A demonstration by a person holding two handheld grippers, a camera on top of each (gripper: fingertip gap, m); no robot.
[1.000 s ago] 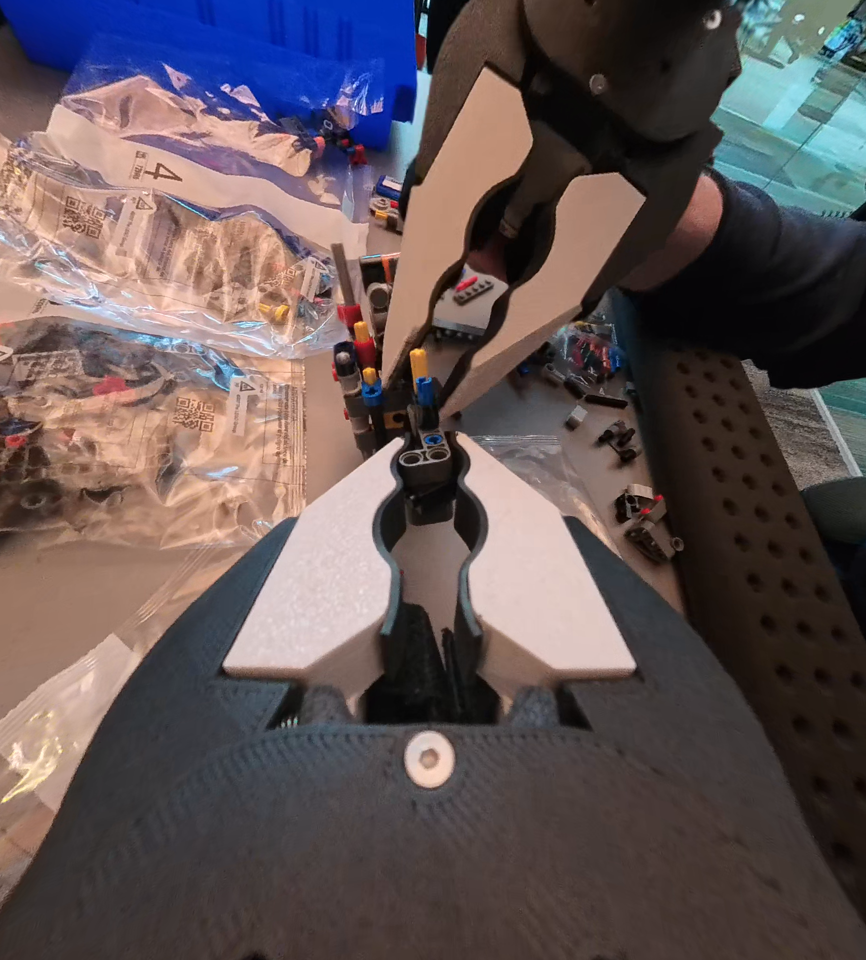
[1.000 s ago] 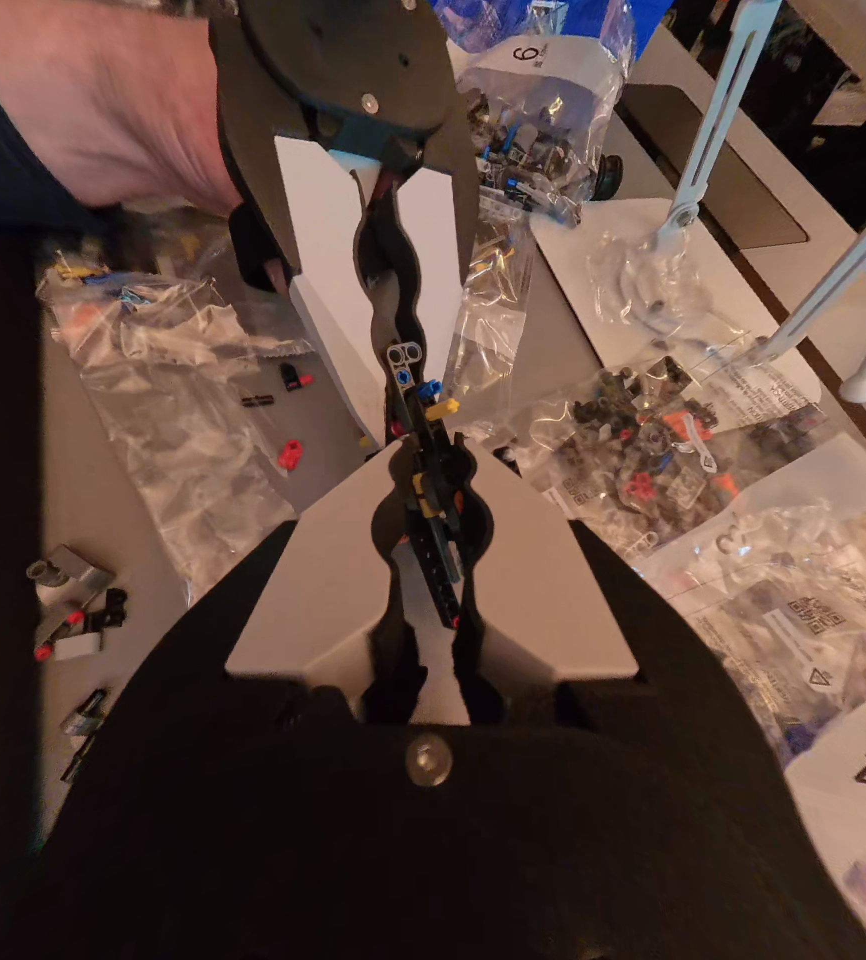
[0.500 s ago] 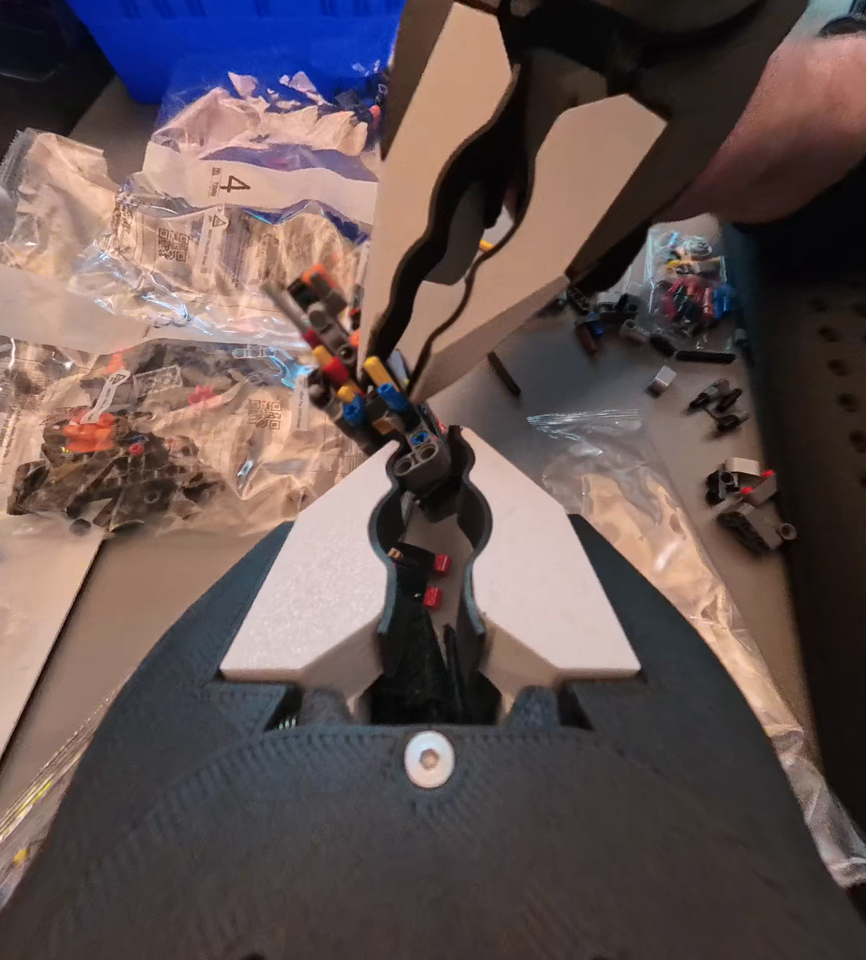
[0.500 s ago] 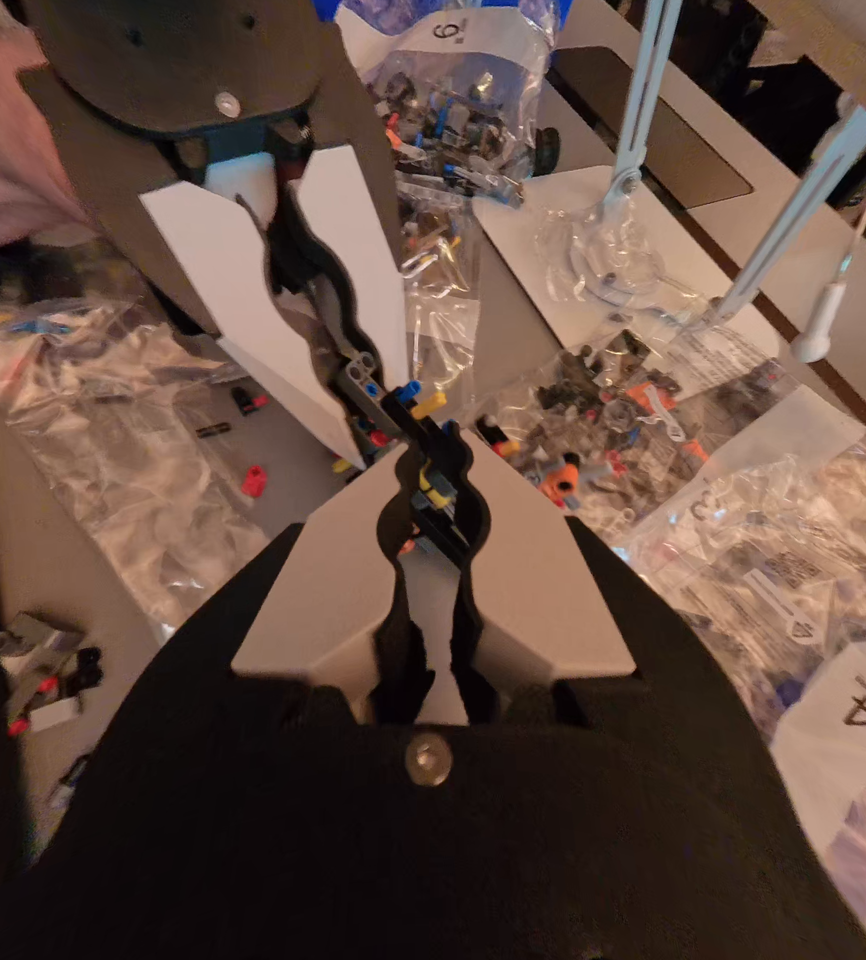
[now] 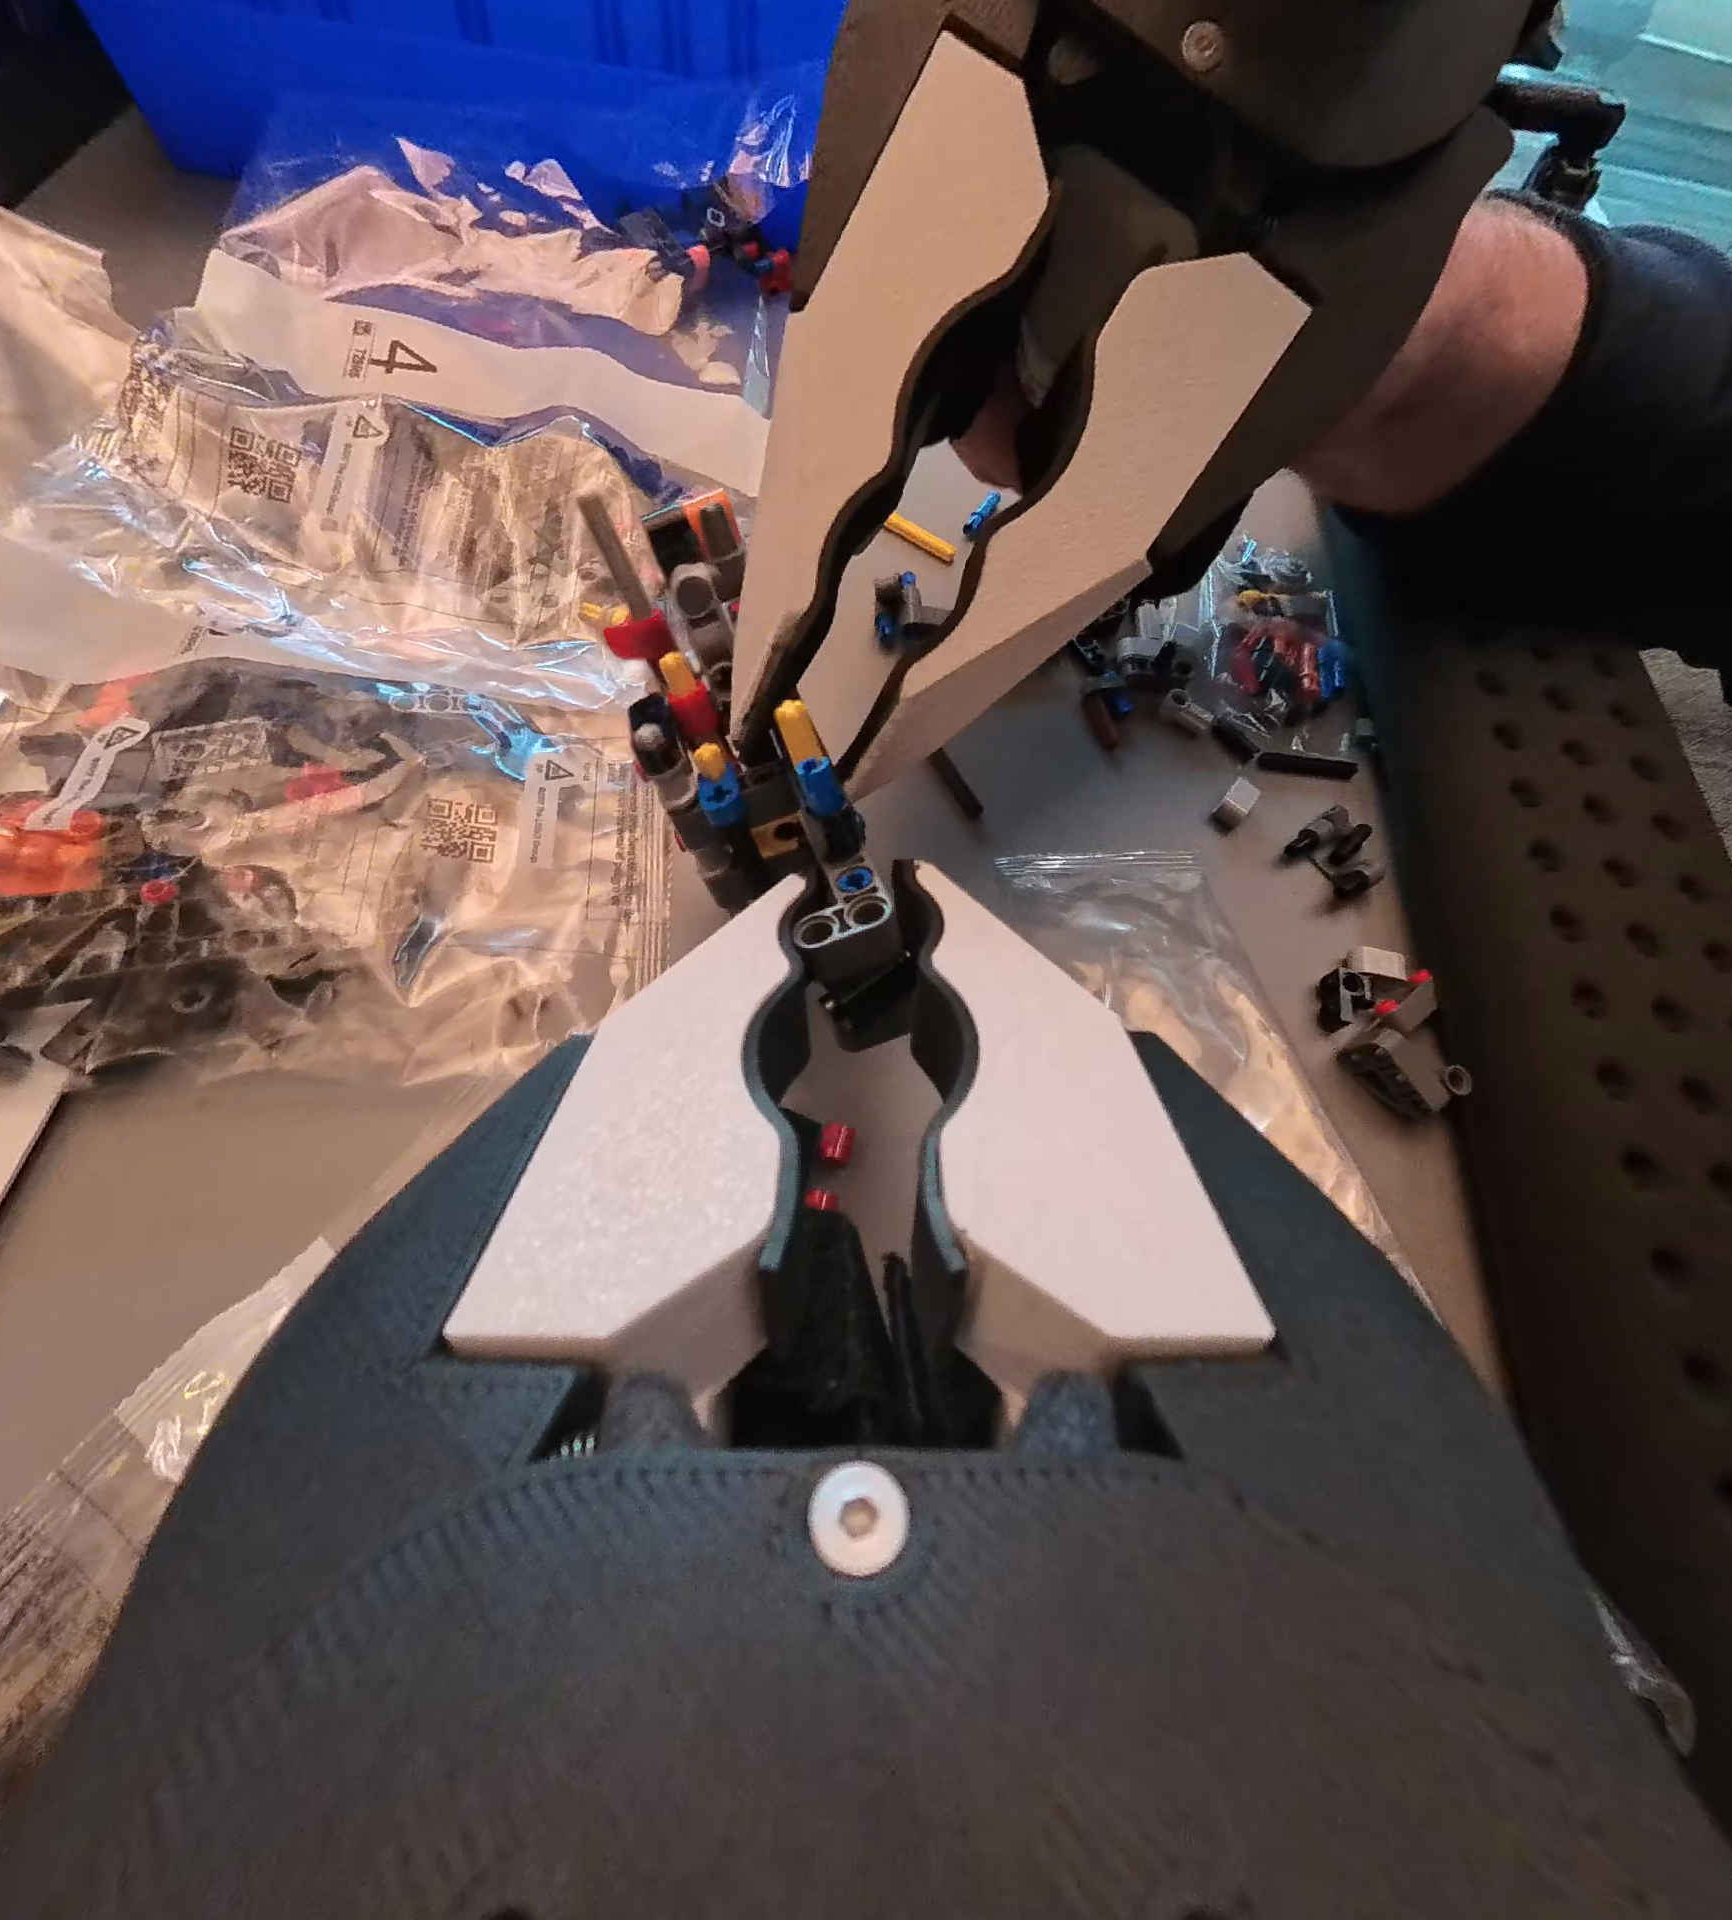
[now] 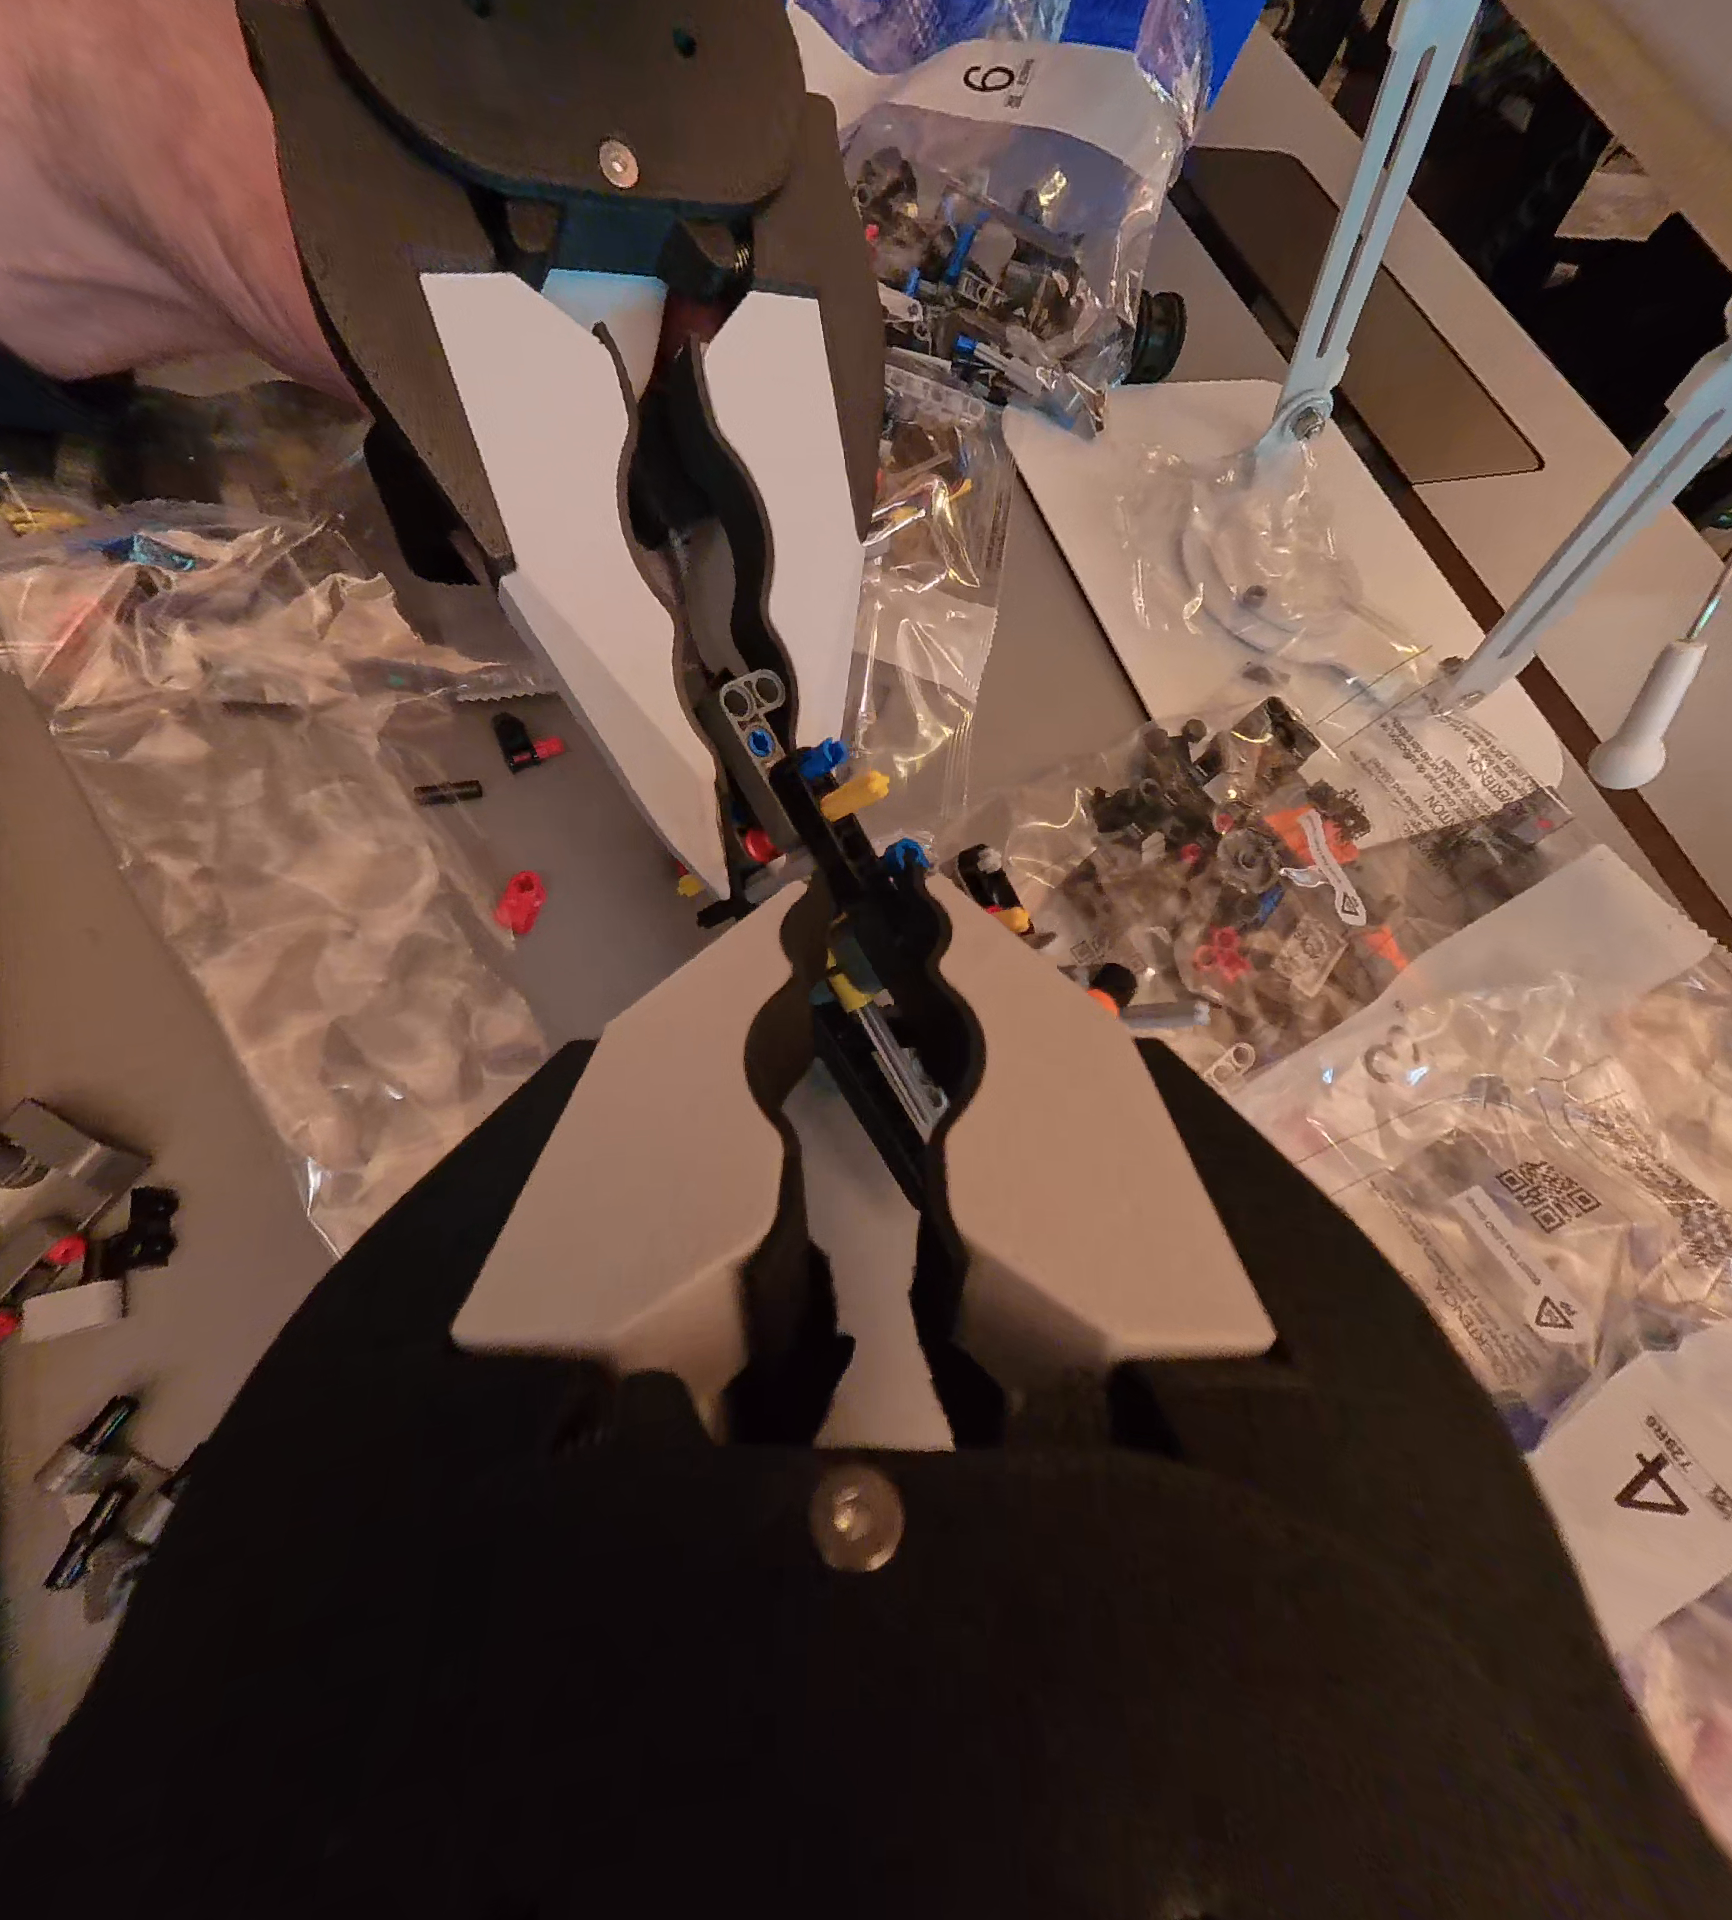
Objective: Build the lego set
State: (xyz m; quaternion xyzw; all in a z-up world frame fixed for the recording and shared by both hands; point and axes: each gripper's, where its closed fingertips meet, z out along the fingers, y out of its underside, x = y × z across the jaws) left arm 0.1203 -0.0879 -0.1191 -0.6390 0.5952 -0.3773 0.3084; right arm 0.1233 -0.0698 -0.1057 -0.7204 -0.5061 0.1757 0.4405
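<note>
A small lego assembly (image 5: 737, 790) of black and grey beams with yellow, blue and red pins is held in the air between both grippers. My left gripper (image 5: 854, 883) is shut on its grey holed end piece (image 5: 846, 925). My right gripper (image 5: 805, 764) comes down from above and grips the other end. In the right wrist view my right gripper (image 6: 867, 883) is shut on the black beam of the assembly (image 6: 857, 831). The left gripper (image 6: 758, 790) faces it there, holding the grey end piece (image 6: 756, 717).
Clear numbered bags of parts (image 5: 342, 488) lie left of the grippers, and more bags (image 6: 1246, 831) show on the table. A blue bin (image 5: 446, 73) stands behind. Loose pieces (image 5: 1381, 1018) lie by a dark perforated surface (image 5: 1620, 1039). A white stand arm (image 6: 1350, 260) rises at the back right. Less than 4 cm separates the two grippers' tips.
Both grippers have swung and tilted together with the assembly held between them. Both have stayed shut on it.
</note>
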